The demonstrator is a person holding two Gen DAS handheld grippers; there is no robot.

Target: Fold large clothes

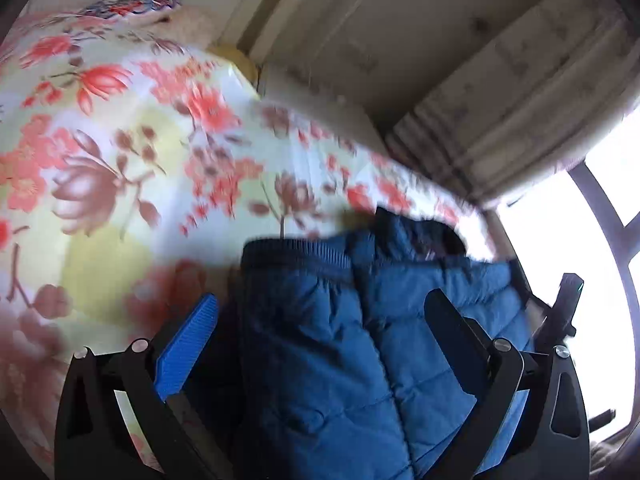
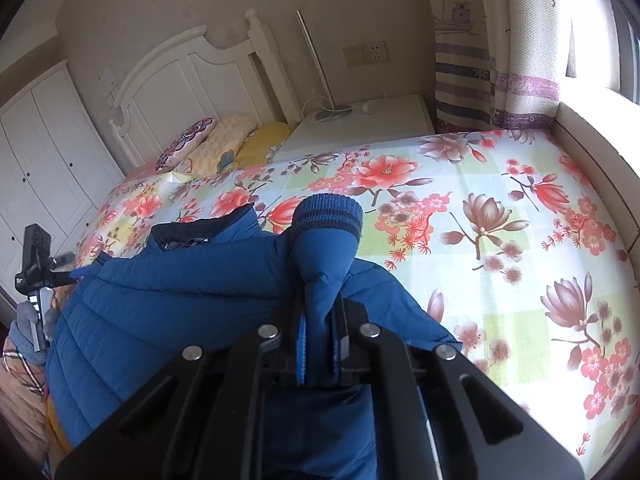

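Observation:
A blue quilted jacket point(image 2: 168, 296) lies on the floral bed sheet point(image 2: 500, 208), collar toward the headboard. My right gripper point(image 2: 320, 312) is shut on the jacket's sleeve point(image 2: 326, 248); its ribbed cuff point(image 2: 328, 212) sticks up past the fingers. In the left wrist view the jacket point(image 1: 352, 340) lies between the wide-apart fingers of my left gripper point(image 1: 324, 312), which is open and holds nothing. That view is blurred. The left gripper's body also shows at the far left of the right wrist view point(image 2: 36, 248).
Pillows point(image 2: 224, 140) lie by the white headboard point(image 2: 188, 76). A white nightstand point(image 2: 372, 120) with a lamp stands beside the bed. A curtain point(image 2: 520, 40) and a bright window ledge point(image 2: 592, 120) are on the right. A white wardrobe point(image 2: 40, 148) is on the left.

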